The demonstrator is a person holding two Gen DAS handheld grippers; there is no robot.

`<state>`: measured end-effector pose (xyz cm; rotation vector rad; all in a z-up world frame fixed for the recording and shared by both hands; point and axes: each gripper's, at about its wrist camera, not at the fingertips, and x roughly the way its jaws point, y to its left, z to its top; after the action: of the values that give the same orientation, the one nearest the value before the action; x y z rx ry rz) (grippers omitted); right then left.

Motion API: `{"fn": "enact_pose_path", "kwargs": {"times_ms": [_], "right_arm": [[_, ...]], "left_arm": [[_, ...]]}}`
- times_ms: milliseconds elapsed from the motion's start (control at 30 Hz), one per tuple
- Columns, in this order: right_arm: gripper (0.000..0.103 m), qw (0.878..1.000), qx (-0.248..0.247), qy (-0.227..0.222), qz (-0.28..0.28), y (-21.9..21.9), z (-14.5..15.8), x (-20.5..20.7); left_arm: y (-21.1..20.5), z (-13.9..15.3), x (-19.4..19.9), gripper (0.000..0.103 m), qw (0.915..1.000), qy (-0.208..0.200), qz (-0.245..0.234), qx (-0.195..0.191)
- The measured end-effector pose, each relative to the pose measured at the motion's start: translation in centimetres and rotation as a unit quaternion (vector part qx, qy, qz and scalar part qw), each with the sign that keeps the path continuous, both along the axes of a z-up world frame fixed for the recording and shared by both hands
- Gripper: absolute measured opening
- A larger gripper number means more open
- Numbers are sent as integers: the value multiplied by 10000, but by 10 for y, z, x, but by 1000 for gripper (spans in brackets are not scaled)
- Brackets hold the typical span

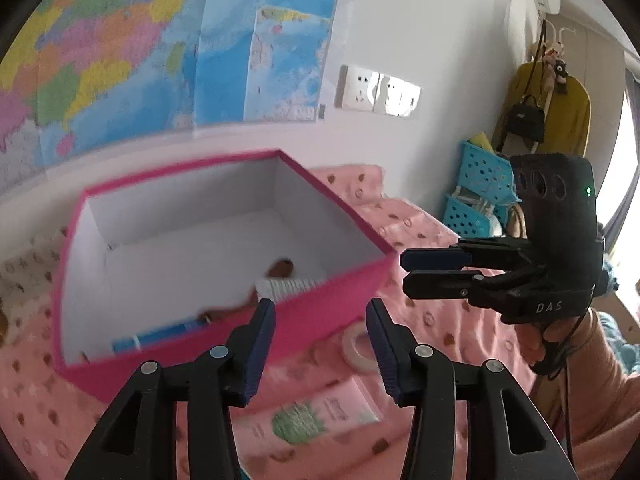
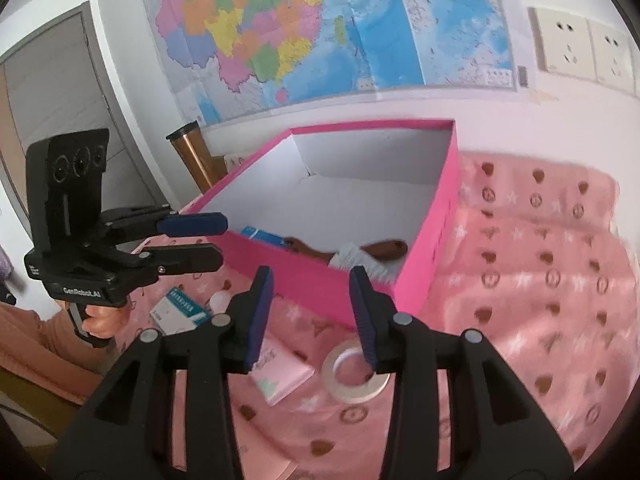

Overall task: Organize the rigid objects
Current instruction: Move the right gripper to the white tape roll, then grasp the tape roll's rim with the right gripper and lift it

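Both claws are held spread and empty above a pink blanket, just in front of the near wall of the pink box (image 2: 420,248). The tape roll (image 2: 356,372) is seen lying flat on the blanket just below and slightly beyond the right claw (image 2: 310,316), nearly centred under the gap between its fingers; being a ring, no long axis is offered, so one finger would probably have to be dropped into the hole. The pink packet (image 2: 280,372) lies beside the roll, on the side of the left claw (image 1: 320,344), with its long axis running roughly along that claw's line of sight. A white carton (image 2: 180,312) lies further out beneath the left claw. A blue carton, a wooden tool and a white item are already found inside the box. The roll is judged nearer the right claw, the packet nearer the left.
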<state>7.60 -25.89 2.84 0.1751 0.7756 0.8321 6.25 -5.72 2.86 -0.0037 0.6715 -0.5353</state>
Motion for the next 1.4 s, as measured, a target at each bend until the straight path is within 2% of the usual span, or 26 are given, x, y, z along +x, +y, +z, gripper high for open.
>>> {"fn": "enact_pose_path", "kwargs": {"times_ms": [100, 233, 367, 867, 1100, 1167, 1400], "right_arm": [[42, 9995, -107, 269, -132, 0, -18, -8], [42, 9955, -517, 663, -438, 3, -47, -9], [42, 9904, -732, 964, -666, 3, -62, -6], [42, 9835, -1193, 1028, -889, 11, -82, -3], [24, 9815, -1370, 959, -934, 14, -85, -2], [23, 9812, -1395, 932, -954, 15, -84, -2], [17, 9820, -1348, 835, -1021, 13, -79, -6]], "left_arm": [[-7, -15, -1, 48, 9997, 238, -43, -41], [-13, -36, 3, 48, 9983, 584, -9, -46], [-17, -47, 5, 48, 9969, 778, 62, -59], [-39, -66, 11, 46, 9930, 1180, 49, 10], [-44, -72, 17, 44, 9917, 1287, 29, 63], [-45, -73, 19, 39, 9913, 1314, 27, 89], [-49, -78, 25, 33, 9890, 1474, -107, 31]]}}
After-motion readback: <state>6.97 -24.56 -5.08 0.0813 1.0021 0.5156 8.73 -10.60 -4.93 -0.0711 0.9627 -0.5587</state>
